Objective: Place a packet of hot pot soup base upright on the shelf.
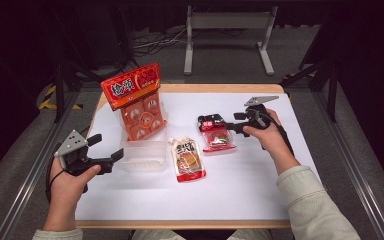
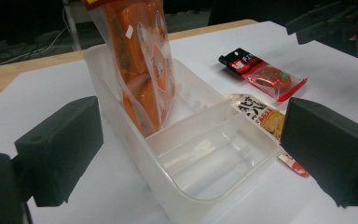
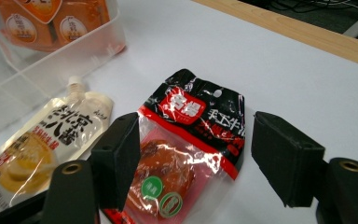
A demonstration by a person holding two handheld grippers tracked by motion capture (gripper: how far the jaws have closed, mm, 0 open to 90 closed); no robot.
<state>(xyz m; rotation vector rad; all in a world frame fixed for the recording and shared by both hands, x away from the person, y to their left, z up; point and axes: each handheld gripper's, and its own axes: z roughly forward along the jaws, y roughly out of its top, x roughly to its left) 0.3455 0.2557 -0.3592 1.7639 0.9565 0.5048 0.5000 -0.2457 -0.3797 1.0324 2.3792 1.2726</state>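
Glossy crinkled plastic snack packet (image 3: 186, 149); clear smooth plastic box (image 2: 205, 163); matt white sheet over a wooden bench (image 1: 220, 89); matt black jaws.

Dark room, grey carpet (image 1: 20, 165)

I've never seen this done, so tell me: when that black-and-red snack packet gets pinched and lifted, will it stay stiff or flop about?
Probably floppy: the snack packet is thin, crinkled film lying flat on the white table. Its glossy surface may slip between the open right gripper. The lump showing through its clear lower half could make that end sag.
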